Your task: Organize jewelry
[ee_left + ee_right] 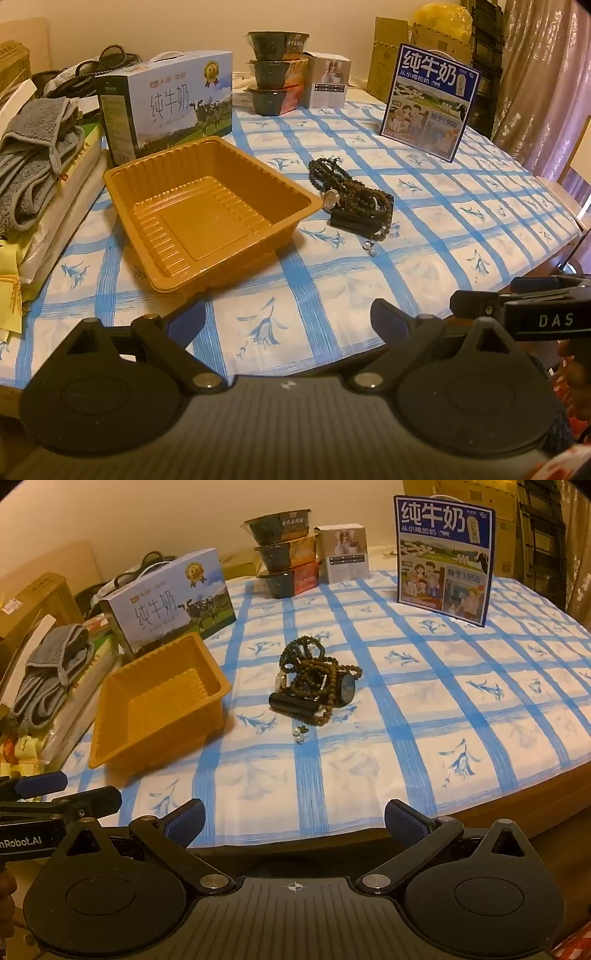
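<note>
While both claws hang over the table's near edge, the left claw (pixel 288 317) and right claw (pixel 294 818) gape wide with nothing between their fingers. Mid-table lies the jewelry pile (pixel 316 681) of bead strings and a watch, just beside the tray (pixel 207 210), not touching it.

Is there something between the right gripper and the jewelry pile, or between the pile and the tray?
Nothing visible. Only bare tablecloth lies between the open right gripper and the jewelry pile, and between pile and tray.
</note>
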A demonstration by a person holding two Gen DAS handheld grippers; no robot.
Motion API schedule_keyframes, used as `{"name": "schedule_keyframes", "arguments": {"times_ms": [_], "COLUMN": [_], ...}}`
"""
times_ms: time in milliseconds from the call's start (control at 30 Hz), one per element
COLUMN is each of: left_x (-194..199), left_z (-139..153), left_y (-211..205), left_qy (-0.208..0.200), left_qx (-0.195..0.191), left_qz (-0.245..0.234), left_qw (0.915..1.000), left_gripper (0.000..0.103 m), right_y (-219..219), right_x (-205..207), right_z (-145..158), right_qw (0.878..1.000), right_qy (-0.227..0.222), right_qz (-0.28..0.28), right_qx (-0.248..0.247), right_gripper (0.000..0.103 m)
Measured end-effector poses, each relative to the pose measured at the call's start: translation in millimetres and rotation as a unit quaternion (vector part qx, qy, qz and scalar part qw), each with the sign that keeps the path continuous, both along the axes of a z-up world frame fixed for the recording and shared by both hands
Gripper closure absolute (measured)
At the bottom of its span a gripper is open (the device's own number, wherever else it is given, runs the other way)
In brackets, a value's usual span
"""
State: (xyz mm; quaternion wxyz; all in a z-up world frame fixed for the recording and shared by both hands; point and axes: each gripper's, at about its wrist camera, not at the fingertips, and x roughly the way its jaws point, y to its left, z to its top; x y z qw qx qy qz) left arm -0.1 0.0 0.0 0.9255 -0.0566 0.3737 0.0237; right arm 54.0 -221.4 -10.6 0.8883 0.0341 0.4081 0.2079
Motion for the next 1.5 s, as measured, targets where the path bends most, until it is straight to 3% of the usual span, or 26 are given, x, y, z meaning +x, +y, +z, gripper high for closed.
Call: {"name": "schedule_keyframes", "arguments": {"times_ms": [1500], "left_x": [0.0], "left_z": [0.0], "left_y": [-0.1], "left_qy": [0.001], "left_qx": [0.000], "left_qz": [0.000], "left_qw": [1.0000], "left_gripper": [0.008], "right_y": [4.0], "right_x": [-1.0], "right_z": [2.5], "right_qw": [1.000], "right_qy": [-0.005], "right_qz": [0.000], "right_qx": [0.000], "right_gripper": [0.000]}}
